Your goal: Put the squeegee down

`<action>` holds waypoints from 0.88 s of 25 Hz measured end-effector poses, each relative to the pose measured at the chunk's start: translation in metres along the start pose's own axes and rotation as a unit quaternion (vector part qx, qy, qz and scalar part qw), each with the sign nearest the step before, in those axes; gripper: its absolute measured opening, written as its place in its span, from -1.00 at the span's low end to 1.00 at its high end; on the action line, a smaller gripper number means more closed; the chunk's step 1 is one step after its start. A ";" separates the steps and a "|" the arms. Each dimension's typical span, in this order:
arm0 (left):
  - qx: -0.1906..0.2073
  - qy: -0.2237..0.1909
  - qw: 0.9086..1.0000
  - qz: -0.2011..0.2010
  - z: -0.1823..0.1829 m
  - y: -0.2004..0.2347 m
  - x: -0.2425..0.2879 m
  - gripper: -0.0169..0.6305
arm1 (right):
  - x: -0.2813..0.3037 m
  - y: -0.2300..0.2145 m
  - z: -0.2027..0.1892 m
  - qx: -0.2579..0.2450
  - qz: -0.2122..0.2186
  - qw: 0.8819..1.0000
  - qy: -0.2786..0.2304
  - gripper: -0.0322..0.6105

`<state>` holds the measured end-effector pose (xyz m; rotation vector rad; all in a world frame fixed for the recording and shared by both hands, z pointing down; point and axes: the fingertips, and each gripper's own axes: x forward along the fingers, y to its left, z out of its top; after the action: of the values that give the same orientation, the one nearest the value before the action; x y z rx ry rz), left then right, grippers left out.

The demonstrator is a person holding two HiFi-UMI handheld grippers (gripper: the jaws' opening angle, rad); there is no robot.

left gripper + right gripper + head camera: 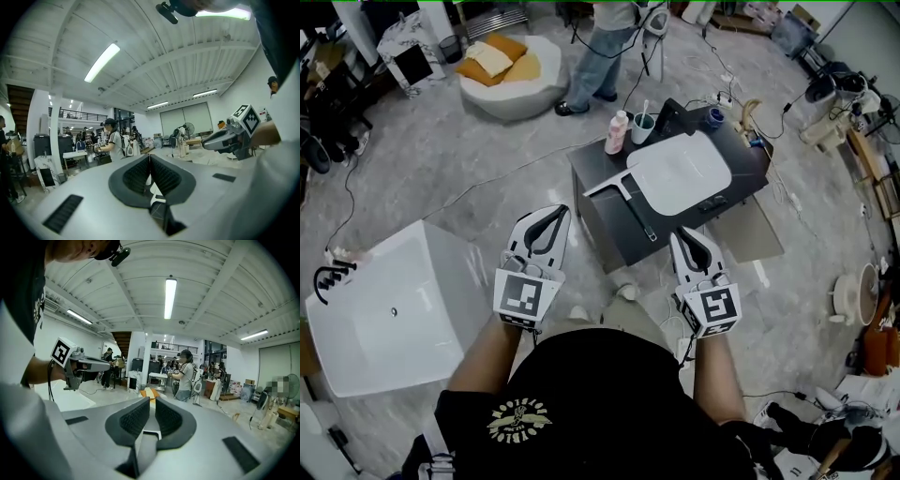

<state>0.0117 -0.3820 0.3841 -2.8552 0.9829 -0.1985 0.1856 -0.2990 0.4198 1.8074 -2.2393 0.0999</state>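
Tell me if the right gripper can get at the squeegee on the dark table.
Probably yes: the squeegee lies uncovered on the table, just ahead of the right gripper, whose shut jaws hold nothing.

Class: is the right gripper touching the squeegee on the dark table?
Apart. The head view shows the squeegee lying on the table, a clear gap from the right gripper; its own view shows nothing between its jaws.

Open-plan workshop hall: a white bathtub [459,281] left of the dark cabinet [598,220], a mezzanine railing [77,114] beyond, strip lights [169,296] overhead.
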 end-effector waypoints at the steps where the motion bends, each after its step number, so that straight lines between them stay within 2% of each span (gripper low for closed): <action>1: 0.000 0.003 1.000 -0.003 -0.002 -0.001 0.003 -0.87 | 0.003 -0.002 -0.004 0.003 -0.001 1.000 0.003 -0.79; 5: 0.002 0.024 1.000 -0.007 -0.013 0.000 0.015 -0.87 | 0.020 -0.010 -0.023 0.013 0.004 1.000 0.017 -0.79; 14: 0.004 0.032 0.999 -0.008 -0.026 0.006 0.070 -0.87 | 0.074 -0.042 -0.078 0.020 0.022 0.997 0.069 -0.79; 22: -0.001 0.047 0.999 -0.011 -0.048 0.007 0.120 -0.87 | 0.130 -0.064 -0.153 0.029 0.059 0.987 0.145 -0.79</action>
<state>0.0935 -0.4647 0.4409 -2.8825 0.9678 -0.3377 0.2473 -0.4044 0.5919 1.5702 -2.1494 0.4270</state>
